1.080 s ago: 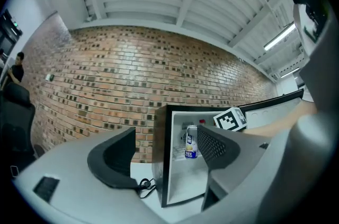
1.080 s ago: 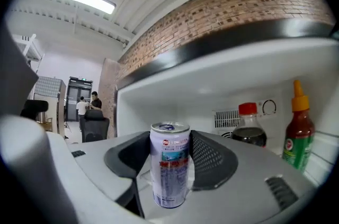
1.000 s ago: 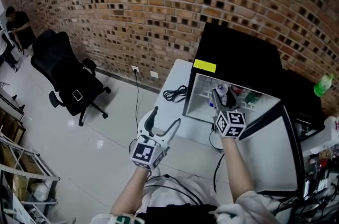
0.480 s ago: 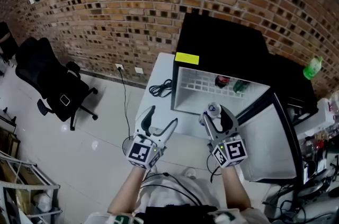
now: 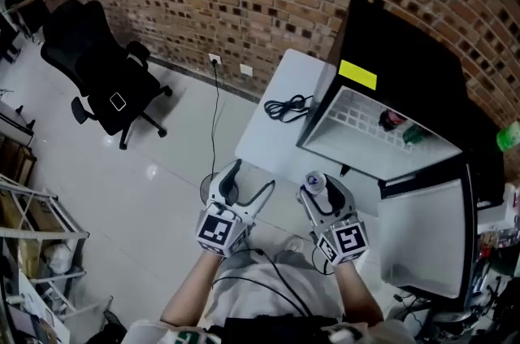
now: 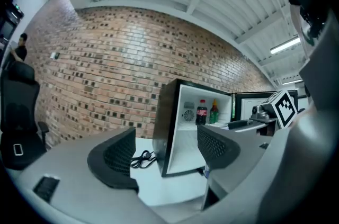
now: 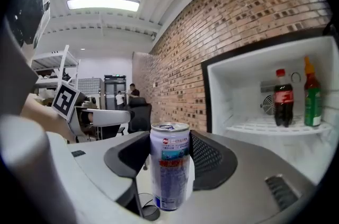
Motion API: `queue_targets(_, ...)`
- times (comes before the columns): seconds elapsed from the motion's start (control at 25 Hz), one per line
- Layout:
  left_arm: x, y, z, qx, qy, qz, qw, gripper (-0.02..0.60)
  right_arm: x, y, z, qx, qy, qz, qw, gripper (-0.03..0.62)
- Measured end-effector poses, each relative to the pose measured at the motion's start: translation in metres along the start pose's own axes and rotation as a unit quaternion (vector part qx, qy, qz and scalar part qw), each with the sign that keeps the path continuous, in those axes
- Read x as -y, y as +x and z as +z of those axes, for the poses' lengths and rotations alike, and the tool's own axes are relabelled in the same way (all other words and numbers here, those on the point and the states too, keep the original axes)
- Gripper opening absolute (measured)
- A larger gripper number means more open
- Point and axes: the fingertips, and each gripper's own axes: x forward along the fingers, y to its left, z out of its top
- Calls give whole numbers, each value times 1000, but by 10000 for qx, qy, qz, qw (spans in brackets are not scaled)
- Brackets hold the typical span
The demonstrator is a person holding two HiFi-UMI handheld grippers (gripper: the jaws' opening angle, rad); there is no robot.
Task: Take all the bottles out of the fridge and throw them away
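Observation:
My right gripper (image 5: pixel 319 194) is shut on a tall silver and blue drink can (image 5: pixel 315 183), held upright in front of the open black fridge (image 5: pixel 390 66). In the right gripper view the can (image 7: pixel 169 186) stands pinched between the two black pads (image 7: pixel 212 159). On the fridge's white wire shelf stand a cola bottle (image 7: pixel 283 98) and a green bottle (image 7: pixel 312 95), also seen as the cola bottle (image 6: pixel 201 112) and green bottle (image 6: pixel 214 111) in the left gripper view. My left gripper (image 5: pixel 246 189) hangs to the left of the right one, open and empty.
The fridge sits by a white table (image 5: pixel 276 135) with a coiled black cable (image 5: pixel 288 106). Its door (image 5: pixel 422 228) swings open at my right. A black office chair (image 5: pixel 106 82) stands on the floor at left, metal shelving (image 5: pixel 32 253) lower left. Another green bottle (image 5: pixel 508 135) lies beyond the fridge.
My right gripper has pulled the can out of the fridge and back towards my body, sinking a little. The left gripper has dropped slightly, still open.

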Motion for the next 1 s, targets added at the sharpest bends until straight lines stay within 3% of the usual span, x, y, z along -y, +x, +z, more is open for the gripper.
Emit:
queue_targets(0.24,-64,-55,-79,-577,-338,637,9957,347,-77,75,-94,-980,189,1027,9897,252)
queue_targets(0.36,-100,-88,-128,-878,-614,1083,9883,347,-120,115,-166,-1669,233,1608,9725,252)
queue_targets(0.52,-144,-136,-200,-1244,-1057,1664,9724,347,-171,159,-280,-2604,170,2143,9413,252)
queue_targets(0.72,-189,-157,-297,-1429,-1296,2140,9576,341,-195,222,-423,-3187,20,2329,9188,249)
queue_targets(1.0,-221,-160,-431,-1860,-1638,2190,9437,341,-214,307,-608,-3784,47,2038,9029,247)
